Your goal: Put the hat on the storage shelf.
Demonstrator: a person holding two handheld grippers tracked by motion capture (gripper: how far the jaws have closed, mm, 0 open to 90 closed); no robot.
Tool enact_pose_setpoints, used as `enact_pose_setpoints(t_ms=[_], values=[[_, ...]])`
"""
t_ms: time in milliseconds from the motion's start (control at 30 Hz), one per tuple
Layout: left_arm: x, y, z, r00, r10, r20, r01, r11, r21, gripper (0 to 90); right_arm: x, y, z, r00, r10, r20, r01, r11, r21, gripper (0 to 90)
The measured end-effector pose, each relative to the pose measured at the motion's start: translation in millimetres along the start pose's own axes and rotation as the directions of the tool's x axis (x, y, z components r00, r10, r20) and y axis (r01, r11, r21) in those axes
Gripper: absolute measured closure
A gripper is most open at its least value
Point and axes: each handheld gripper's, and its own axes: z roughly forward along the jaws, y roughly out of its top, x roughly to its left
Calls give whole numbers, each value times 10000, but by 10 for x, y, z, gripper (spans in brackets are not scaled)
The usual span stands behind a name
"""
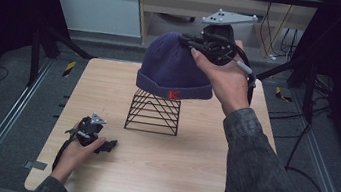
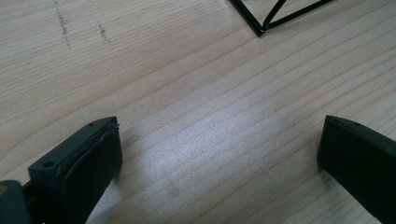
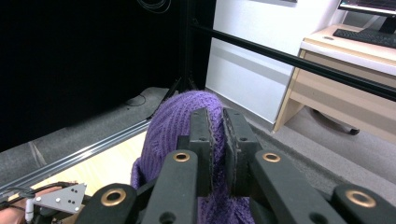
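The right gripper (image 1: pixel 201 44) fingers pinch the purple hat (image 1: pixel 172 66) above the wire stand (image 1: pixel 153 113); the left gripper (image 2: pixel 219 158) fingers gape over the tabletop (image 2: pixel 187 93).

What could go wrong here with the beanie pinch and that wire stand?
1. The right gripper pinches only a fold of the purple beanie, so the knit may slip out.
2. The cuff is close over the black wire stand, so it could snag and tip it.
3. The left gripper rests open, apart from the stand, so nothing steadies it.
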Motion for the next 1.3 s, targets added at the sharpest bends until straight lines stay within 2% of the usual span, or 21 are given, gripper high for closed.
enact_pose_setpoints(t_ms=[100, 133, 167, 200, 300, 400, 467, 567, 667, 733, 767, 800, 900, 933, 1000, 1067, 1167, 1233, 1267, 1300], values=[[0, 2, -2, 10000, 48, 26, -49, 10000, 27, 0, 6, 15, 53, 10000, 21, -55, -21, 10000, 2, 832], [5, 17, -13, 9998, 150, 153, -152, 9998, 144, 0, 8, 17, 70, 10000, 25, -78, -25, 10000, 21, 832], [6, 26, -25, 9998, 175, 101, -176, 9998, 136, 25, 11, 22, 104, 10000, 13, -94, -12, 10000, 55, 831], [5, 32, -41, 9999, 150, 46, -150, 9999, 16, 58, 13, 26, 137, 9998, 53, -171, -52, 10000, 70, 831], [22, 67, -110, 9999, -126, 76, 129, 9986, -508, 55, 25, 34, 195, 9996, 93, -283, -91, 9999, 65, 831], [39, 75, -141, 9998, -205, 87, 210, 9979, -607, 63, 39, 31, 290, 9990, 81, -433, -77, 9999, 102, 831], [41, 112, -204, 9997, -185, 159, 200, 9953, -950, 66, 48, 22, 345, 9986, 79, -520, -71, 9999, 149, 830], [39, 219, -331, 9996, -222, 154, 245, 9854, -1685, 80, 66, 14, 409, 9979, 87, -644, -74, 9998, 198, 830], [37, 343, -480, 9999, -90, 147, 121, 9749, -2225, 88, 79, 17, 453, 9972, 93, -747, -76, 9997, 223, 830], [45, 420, -564, 9997, -84, 230, 141, 9655, -2599, 94, 87, 18, 482, 9968, 134, -783, -116, 9997, 229, 830], [45, 420, -564, 9997, -84, 230, 141, 9655, -2599, 96, 91, 18, 498, 9966, 132, -814, -114, 9997, 225, 830], [62, 501, -629, 9995, -70, 305, 153, 9592, -2825, 97, 97, 17, 514, 9964, 142, -839, -124, 9997, 224, 830], [76, 584, -683, 9993, 27, 363, 84, 9537, -3007, 105, 116, 16, 543, 9960, 121, -891, -99, 9997, 244, 830], [84, 637, -715, 9989, 87, 467, 65, 9489, -3156, 105, 125, 16, 555, 9957, 131, -914, -109, 9996, 245, 830], [93, 718, -762, 9981, 181, 582, 20, 9442, -3294, 106, 137, 19, 580, 9952, 112, -969, -90, 9997, 236, 829], [92, 822, -825, 9972, 357, 655, -101, 9346, -3555, 115, 147, 19, 603, 9947, 154, -1017, -128, 9996, 260, 829], [99, 959, -898, 9950, 645, 766, -312, 9267, -3746, 119, 163, 15, 638, 9939, 163, -1089, -135, 9996, 263, 829], [110, 1063, -944, 9939, 733, 830, -356, 9210, -3878, 130, 180, 7, 678, 9933, 151, -1150, -115, 9994, 323, 829], [110, 1063, -944, 9939, 733, 830, -356, 9210, -3878, 131, 180, 7, 678, 9933, 151, -1150, -115, 9994, 323, 829], [117, 1103, -962, 9933, 722, 902, -305, 9170, -3978, 131, 186, 4, 688, 9932, 157, -1154, -118, 9993, 341, 829]])
